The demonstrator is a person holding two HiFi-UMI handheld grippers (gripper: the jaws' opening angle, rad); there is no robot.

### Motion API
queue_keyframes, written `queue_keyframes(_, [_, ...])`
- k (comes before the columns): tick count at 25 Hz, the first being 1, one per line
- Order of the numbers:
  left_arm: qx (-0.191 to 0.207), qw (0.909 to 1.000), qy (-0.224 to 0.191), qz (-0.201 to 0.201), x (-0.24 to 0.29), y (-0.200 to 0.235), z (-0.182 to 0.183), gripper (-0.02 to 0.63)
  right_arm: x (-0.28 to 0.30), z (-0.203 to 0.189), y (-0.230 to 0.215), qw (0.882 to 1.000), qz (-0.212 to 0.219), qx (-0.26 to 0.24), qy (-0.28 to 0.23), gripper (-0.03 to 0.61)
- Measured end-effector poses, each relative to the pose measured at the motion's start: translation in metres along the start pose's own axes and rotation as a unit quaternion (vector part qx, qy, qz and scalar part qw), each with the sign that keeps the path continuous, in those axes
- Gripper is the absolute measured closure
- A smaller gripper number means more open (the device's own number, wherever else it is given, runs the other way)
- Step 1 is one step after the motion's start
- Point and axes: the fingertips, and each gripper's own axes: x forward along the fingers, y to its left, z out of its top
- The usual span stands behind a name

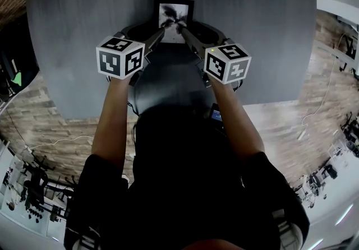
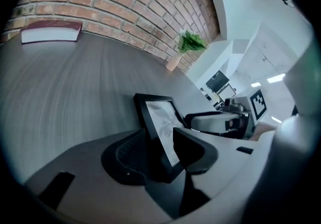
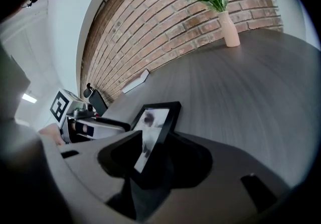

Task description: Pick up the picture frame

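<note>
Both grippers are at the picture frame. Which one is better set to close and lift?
Right, by a little. The right gripper has an edge of the picture frame deep between its jaws with seemingly little gap. The left gripper straddles the other edge, but looser.

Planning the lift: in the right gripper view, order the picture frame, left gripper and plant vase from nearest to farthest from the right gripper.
1. picture frame: between the fingers of the right gripper.
2. left gripper: at the left, beyond the frame.
3. plant vase: far upper right, by the brick wall.
</note>
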Motion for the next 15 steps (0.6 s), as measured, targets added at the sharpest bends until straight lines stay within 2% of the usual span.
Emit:
queue_keyframes(8, [-0.006,0.9999,0.005,0.009,0.0020,-0.0007,-0.0013,0.460,0.0034,-0.0047,0.0007,0.999,-0.011,-0.008,0.033,0.413])
queue_keyframes(15, [-0.013,0.9993,0.006,0.033,0.0062,0.0008,-0.0023,0.479,0.0047,-0.0073,-0.0067,0.998,-0.034,-0.018,0.044,0.443])
